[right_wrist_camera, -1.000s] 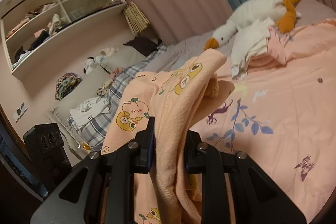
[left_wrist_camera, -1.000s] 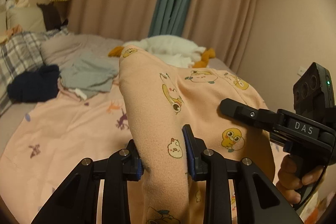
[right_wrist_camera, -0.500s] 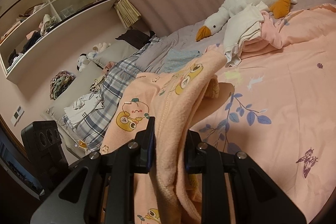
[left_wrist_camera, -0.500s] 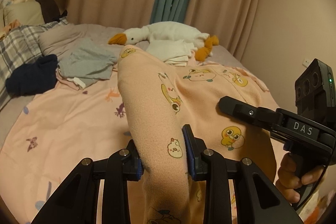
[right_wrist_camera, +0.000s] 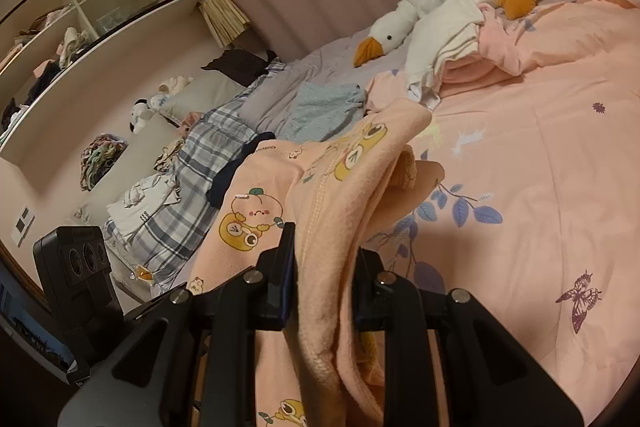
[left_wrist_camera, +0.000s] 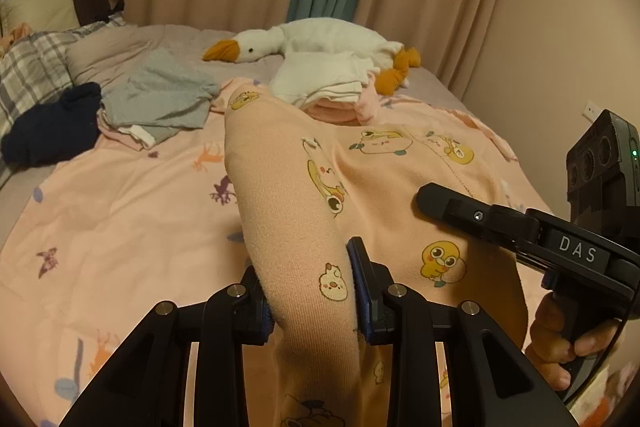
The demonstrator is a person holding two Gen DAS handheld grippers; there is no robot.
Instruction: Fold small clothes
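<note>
A small peach garment (left_wrist_camera: 304, 195) printed with cartoon ducks hangs in the air above the bed, stretched between both grippers. My left gripper (left_wrist_camera: 310, 291) is shut on one bunched edge of it; the cloth fills the gap between the blue pads. The right gripper (right_wrist_camera: 324, 263) is shut on another thick fold of the same peach garment (right_wrist_camera: 332, 195), and part of the cloth droops below its fingers. In the left wrist view the right gripper's body (left_wrist_camera: 520, 231) shows at the right, held by a hand (left_wrist_camera: 560, 339).
Below lies a bed with a pink printed sheet (right_wrist_camera: 540, 167). A white goose plush (left_wrist_camera: 316, 39) and folded white and pink clothes (left_wrist_camera: 324, 79) lie at the far side. Grey cloth (left_wrist_camera: 160, 95) and a dark navy garment (left_wrist_camera: 52, 127) lie left; shelves (right_wrist_camera: 80, 27) line the wall.
Both grippers have tipped downward and sunk a little with the garment still held; more of the bed, the goose plush and the folded clothes have come into view.
</note>
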